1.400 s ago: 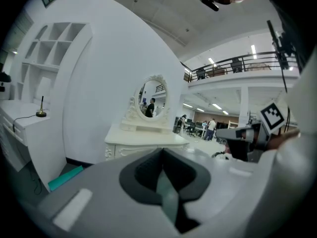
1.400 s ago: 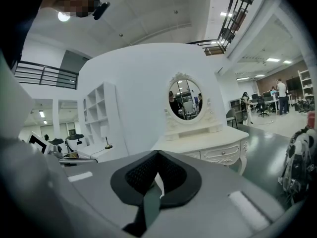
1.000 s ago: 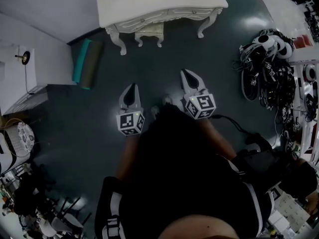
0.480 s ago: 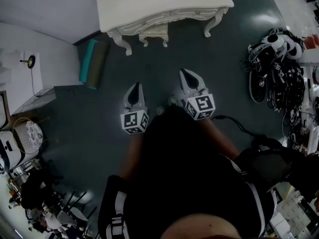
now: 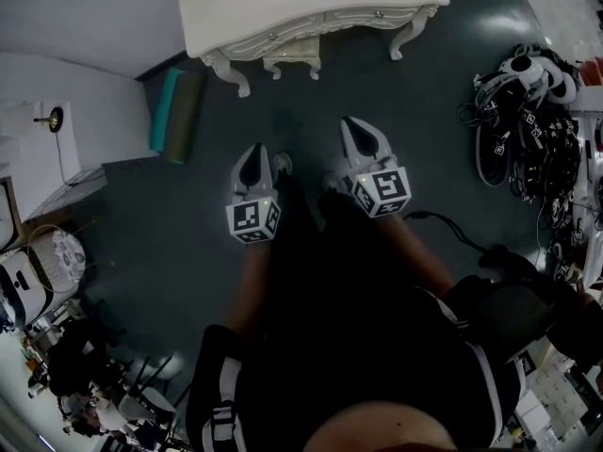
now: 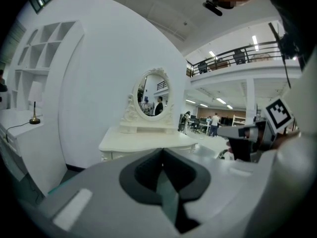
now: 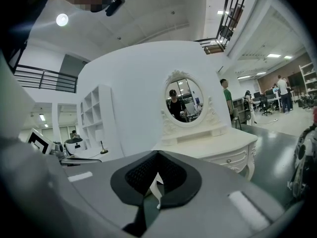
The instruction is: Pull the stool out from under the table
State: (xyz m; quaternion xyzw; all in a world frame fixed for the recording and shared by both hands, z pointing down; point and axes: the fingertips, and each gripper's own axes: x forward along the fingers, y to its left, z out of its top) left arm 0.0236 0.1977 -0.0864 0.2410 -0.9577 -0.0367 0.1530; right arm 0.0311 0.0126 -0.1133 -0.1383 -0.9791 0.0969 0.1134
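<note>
Left tongs [image 5: 252, 153], right tongs [image 5: 356, 128] closed empty, open floor [image 5: 311, 102] up to table [image 5: 283, 8] edge

A rolled teal mat [image 5: 166, 111] lies on the dark floor [image 5: 132, 215] at the foot of the curved white wall [image 5: 85, 8], with a darker roll [image 5: 186, 111] touching it. A heap of black cables and white headsets [image 5: 523, 121] sits at the right. A small lamp [image 6: 34, 119] stands on a white cabinet [image 5: 24, 158] below open shelves [image 6: 44, 38]. An oval mirror [image 7: 184, 100] in a carved frame reflects a person.
</note>
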